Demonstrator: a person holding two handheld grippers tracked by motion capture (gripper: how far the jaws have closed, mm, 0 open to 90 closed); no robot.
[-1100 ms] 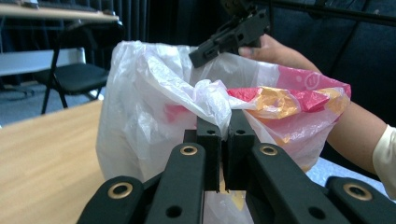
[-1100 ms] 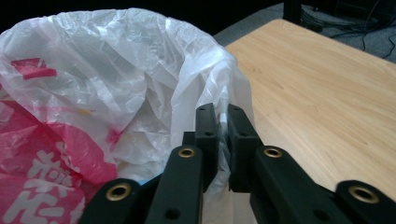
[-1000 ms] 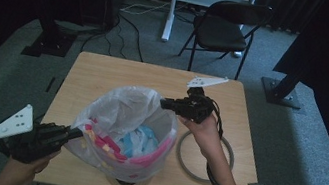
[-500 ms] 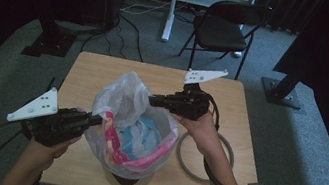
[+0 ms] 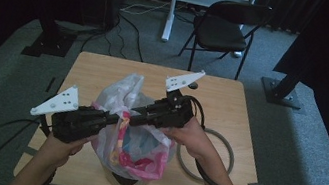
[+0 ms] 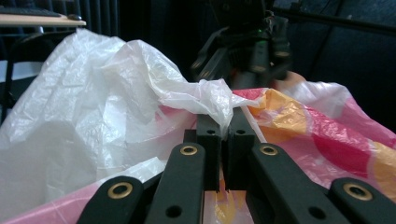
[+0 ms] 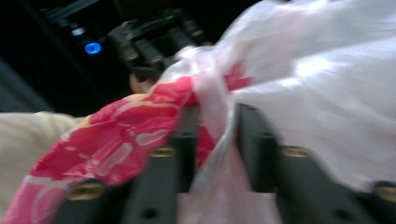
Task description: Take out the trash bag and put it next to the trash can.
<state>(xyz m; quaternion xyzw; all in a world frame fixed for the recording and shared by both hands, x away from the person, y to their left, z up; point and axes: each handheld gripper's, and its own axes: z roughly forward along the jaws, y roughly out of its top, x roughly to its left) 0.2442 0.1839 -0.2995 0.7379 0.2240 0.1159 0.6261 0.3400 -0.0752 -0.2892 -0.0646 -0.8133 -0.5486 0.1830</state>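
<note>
Plastic film, thin and crinkled, makes up the bag that stands near the middle of the pale wooden bench; every place below is given relative to this bag. Its far wall is milky white and translucent, creased into soft peaks, while the near side carries a glossy pink, red and orange print, and a blue patch shows inside its mouth.

At the bag's left side the left gripper, a matte black tool with a grey three-cornered plate on top, comes in level. In the left gripper view its jaws are pressed together, a thin slit between them, and they pinch a twisted tuft of the white film at the bag's rim, where the white meets the printed part.

Over the bag's mouth, from its right side, the right gripper points toward the left one, their tips close to each other above the opening. Its jaws have just been opening: in the blurred right gripper view they stand apart with a strand of pinkish-white film hanging between them, and the pads do not visibly press on it. Red printed film drapes over one jaw.

Right of the bag, a thin grey ring lies flat on the bench, partly behind the right forearm. Beyond the bag, past the bench's far edge, a dark folding chair stands on grey carpet.
</note>
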